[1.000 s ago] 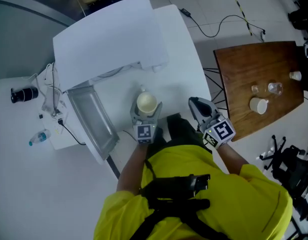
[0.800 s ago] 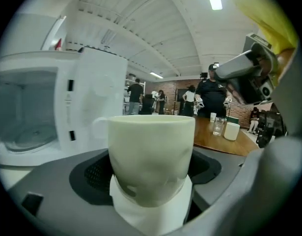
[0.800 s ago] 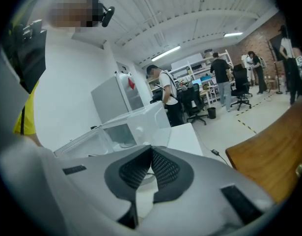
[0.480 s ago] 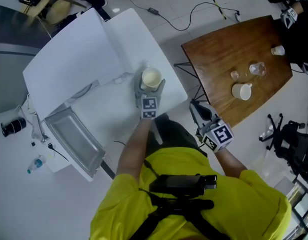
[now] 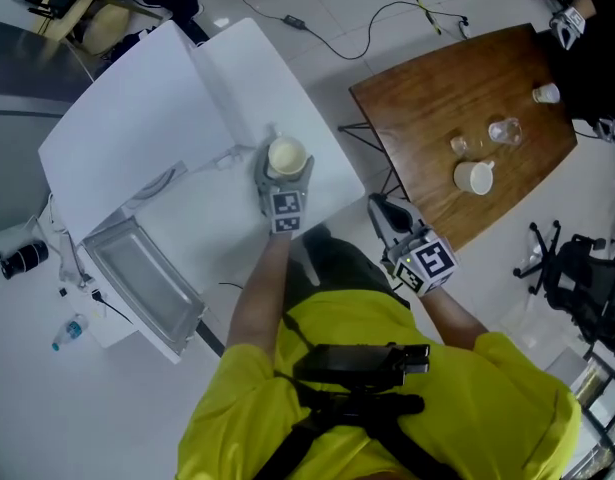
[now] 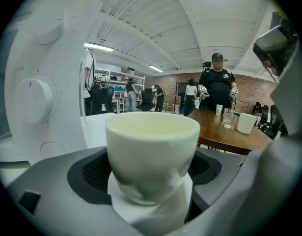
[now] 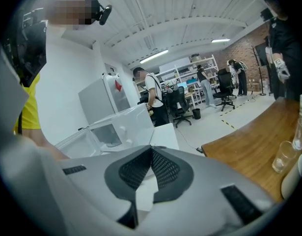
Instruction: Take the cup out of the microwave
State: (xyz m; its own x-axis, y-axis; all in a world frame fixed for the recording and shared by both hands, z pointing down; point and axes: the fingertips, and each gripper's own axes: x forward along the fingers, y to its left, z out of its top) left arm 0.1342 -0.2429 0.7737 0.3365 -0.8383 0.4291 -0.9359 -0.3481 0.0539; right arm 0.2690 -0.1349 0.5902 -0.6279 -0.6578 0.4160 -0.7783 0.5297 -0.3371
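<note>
Carried away from one microwave (image 5: 137, 133), one cup (image 5: 287, 154) rides the left gripper (image 5: 284, 171).

Wooden table (image 5: 427, 98) at upper right, brown top, set at angle. On it: white mug (image 5: 474, 177) near lower edge; clear glass (image 5: 503, 130) and smaller glass (image 5: 457, 145) just above mug; small white cup (image 5: 545, 94) toward far right end. Black cable (image 5: 387, 18) loops across tiled floor, top centre. Office chair base (image 5: 567, 273) at right edge. Water bottle (image 5: 69, 331) lying lower left; black cylindrical object (image 5: 23, 259) above it, kind unclear.
</note>
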